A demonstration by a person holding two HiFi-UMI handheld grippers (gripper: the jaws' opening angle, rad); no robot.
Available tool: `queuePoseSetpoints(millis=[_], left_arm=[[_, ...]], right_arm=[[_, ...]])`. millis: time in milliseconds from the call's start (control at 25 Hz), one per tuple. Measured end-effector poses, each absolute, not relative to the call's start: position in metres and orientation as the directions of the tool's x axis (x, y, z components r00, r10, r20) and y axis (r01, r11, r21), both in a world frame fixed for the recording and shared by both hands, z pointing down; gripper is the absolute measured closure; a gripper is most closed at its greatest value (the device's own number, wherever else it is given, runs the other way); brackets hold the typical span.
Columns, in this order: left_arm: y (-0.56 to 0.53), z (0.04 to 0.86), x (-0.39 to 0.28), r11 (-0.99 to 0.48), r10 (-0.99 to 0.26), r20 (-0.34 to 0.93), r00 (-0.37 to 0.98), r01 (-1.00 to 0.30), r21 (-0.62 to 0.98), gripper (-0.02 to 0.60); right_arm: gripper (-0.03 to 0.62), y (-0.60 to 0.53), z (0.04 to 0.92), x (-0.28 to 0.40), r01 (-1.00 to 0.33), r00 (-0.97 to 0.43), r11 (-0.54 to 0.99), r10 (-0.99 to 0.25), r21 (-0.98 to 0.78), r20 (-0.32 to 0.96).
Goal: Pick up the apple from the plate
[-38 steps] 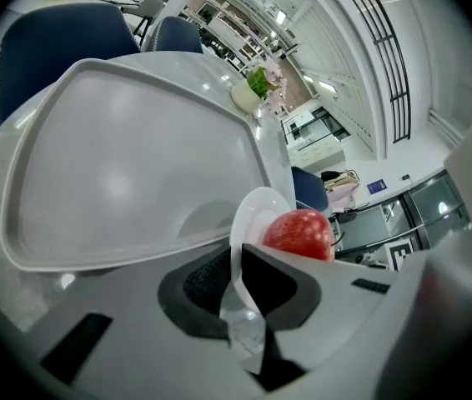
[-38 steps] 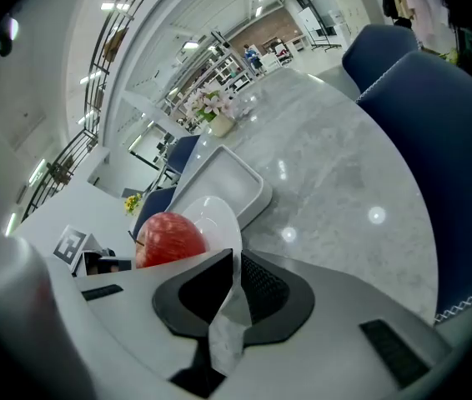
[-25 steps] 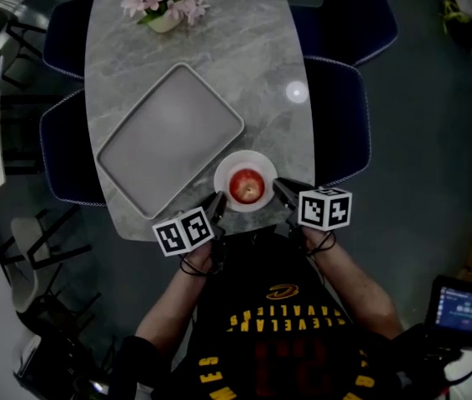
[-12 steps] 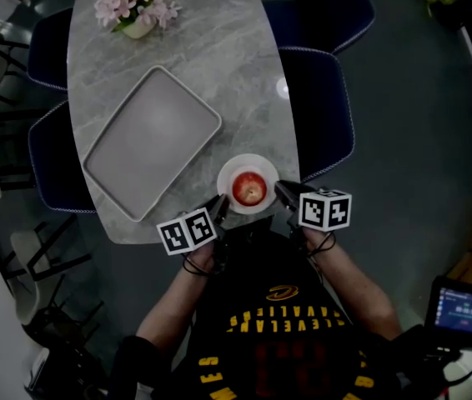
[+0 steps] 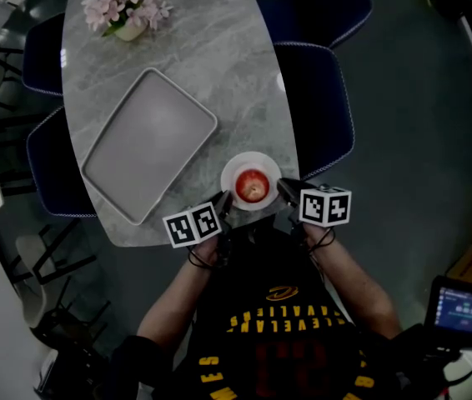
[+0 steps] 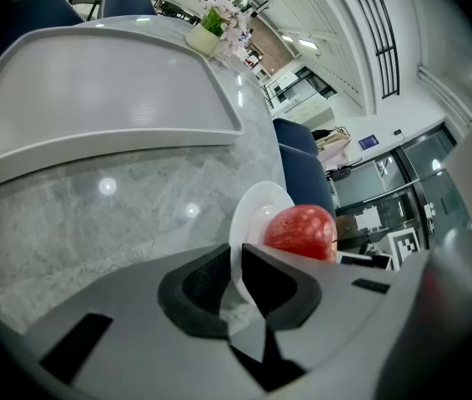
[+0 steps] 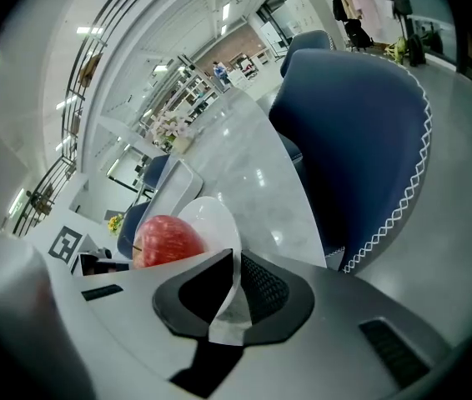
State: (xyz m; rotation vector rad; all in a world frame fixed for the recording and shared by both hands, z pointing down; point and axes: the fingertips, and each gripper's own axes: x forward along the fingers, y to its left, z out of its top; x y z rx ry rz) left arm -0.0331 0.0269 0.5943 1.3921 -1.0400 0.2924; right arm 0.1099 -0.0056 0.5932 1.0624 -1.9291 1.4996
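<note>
Red apple (image 5: pixel 253 186) one, plate (image 5: pixel 238 167) one, tray (image 5: pixel 148 144) one.

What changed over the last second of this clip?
The left gripper and right gripper, each clamped on the rim of the plate, drew it with the apple away from the tray, toward the person. Unchanged: both grips, the apple resting on the plate, and the tray and flowers on the table.

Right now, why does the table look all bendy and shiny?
Left gripper view: the wide lens curves the tray and marble table, where lamp glare spots shine. Right gripper view: the blue chair bulges likewise. Head view: dim and greyish overall.
</note>
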Motion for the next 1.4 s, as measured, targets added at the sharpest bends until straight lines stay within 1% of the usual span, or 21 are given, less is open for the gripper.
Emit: queuePoseSetpoints(millis=[640, 1400], left_arm=[[0.031, 0.603, -0.030, 0.214, -0.322, 0.758, 0.567, -0.737, 0.642, 0.537], [0.034, 0.609, -0.030, 0.212, -0.283, 0.769, 0.574, -0.744, 0.633, 0.537]], right_arm=[[0.555, -0.001, 0.602, 0.112, -0.812, -0.574, 0.063, -0.269, -0.580, 0.774], [0.554, 0.003, 0.606, 0.113, -0.818, -0.563, 0.044, -0.259, -0.573, 0.785]])
